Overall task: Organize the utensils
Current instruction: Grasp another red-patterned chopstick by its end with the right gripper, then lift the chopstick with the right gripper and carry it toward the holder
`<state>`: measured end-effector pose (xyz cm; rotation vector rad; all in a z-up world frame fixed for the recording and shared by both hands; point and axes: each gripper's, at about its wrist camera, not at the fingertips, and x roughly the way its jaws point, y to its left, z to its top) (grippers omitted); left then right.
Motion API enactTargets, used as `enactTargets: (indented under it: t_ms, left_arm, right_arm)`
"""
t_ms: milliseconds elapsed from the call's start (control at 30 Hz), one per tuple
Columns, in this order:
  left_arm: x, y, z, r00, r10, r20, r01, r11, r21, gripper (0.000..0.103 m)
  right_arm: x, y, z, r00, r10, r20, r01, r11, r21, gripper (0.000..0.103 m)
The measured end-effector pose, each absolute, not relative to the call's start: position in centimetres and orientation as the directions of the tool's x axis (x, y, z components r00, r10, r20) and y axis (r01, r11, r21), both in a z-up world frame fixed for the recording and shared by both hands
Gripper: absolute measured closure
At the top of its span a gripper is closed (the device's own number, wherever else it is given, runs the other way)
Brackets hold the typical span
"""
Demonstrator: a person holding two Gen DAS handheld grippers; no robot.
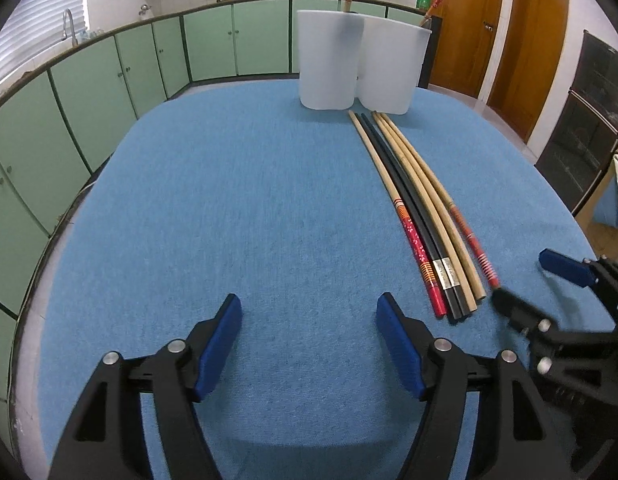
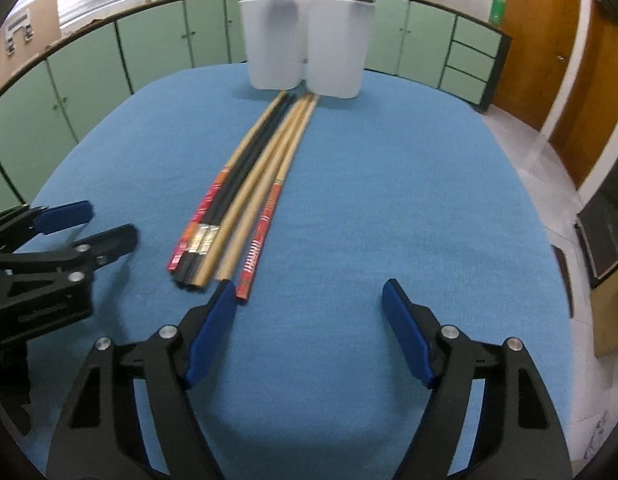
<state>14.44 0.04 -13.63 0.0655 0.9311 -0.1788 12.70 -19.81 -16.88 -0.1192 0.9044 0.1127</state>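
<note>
Presently: left claw (image 1: 309, 312) and right claw (image 2: 309, 300) both gape, empty. Chopsticks (image 2: 245, 184) lie bundled between them, near ends just beside the right claw's left finger. Beyond: two white cups (image 2: 305, 44); blue counter (image 2: 409, 184) bare rightward.

The right gripper (image 2: 309, 300) hung with its jaws apart over the blue table (image 2: 409, 200), nothing between them. A bundle of chopsticks (image 2: 245, 196) lay just ahead of its left finger, running toward two white containers (image 2: 309, 52) at the far edge. The left gripper (image 2: 105, 224) sat near the left edge.
</note>
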Motion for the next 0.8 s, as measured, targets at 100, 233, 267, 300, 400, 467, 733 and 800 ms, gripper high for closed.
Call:
enactTargets:
  t_ms: [100, 233, 267, 300, 400, 467, 733, 800]
  left_arm:
    - [14.3, 0.0, -13.6, 0.583, -0.126, -0.802, 0.184, 0.983, -0.021, 0.033]
    - [14.1, -0.3, -13.6, 0.580, -0.133, -0.804, 0.194, 0.981, -0.022, 0.032]
    - [14.0, -0.4, -13.6, 0.578, -0.134, -0.805, 0.198, 0.980, -0.021, 0.032]
    - [13.9, -0.4, -13.6, 0.578, -0.135, -0.805, 0.202, 0.979, -0.020, 0.031]
    - [13.7, -0.9, -13.6, 0.573, -0.145, -0.806, 0.217, 0.976, -0.021, 0.031]
    - [13.5, -1.4, -13.5, 0.569, -0.155, -0.807, 0.231, 0.973, -0.024, 0.030]
    - [13.1, -3.5, -13.7, 0.561, -0.176, -0.809, 0.287, 0.958, -0.009, 0.030]
    - [13.3, -3.9, -13.8, 0.565, -0.166, -0.808, 0.289, 0.957, 0.006, 0.030]
  right_arm:
    - [12.3, -20.4, -16.7, 0.607, 0.089, -0.790, -0.154, 0.988, -0.007, 0.037]
    - [12.3, -19.9, -17.0, 0.601, 0.119, -0.791, -0.182, 0.983, 0.010, 0.051]
    - [12.2, -19.7, -16.9, 0.605, 0.119, -0.787, -0.187, 0.982, 0.005, 0.058]
    - [12.1, -19.4, -16.9, 0.606, 0.127, -0.785, -0.199, 0.980, 0.005, 0.062]
    - [12.2, -18.8, -16.8, 0.605, 0.155, -0.781, -0.226, 0.974, 0.018, 0.082]
    - [12.1, -18.7, -16.7, 0.602, 0.167, -0.780, -0.238, 0.971, 0.024, 0.097]
    - [12.3, -20.3, -16.5, 0.603, 0.168, -0.780, -0.215, 0.976, 0.044, 0.098]
    - [12.4, -20.8, -16.5, 0.602, 0.169, -0.780, -0.209, 0.977, 0.050, 0.098]
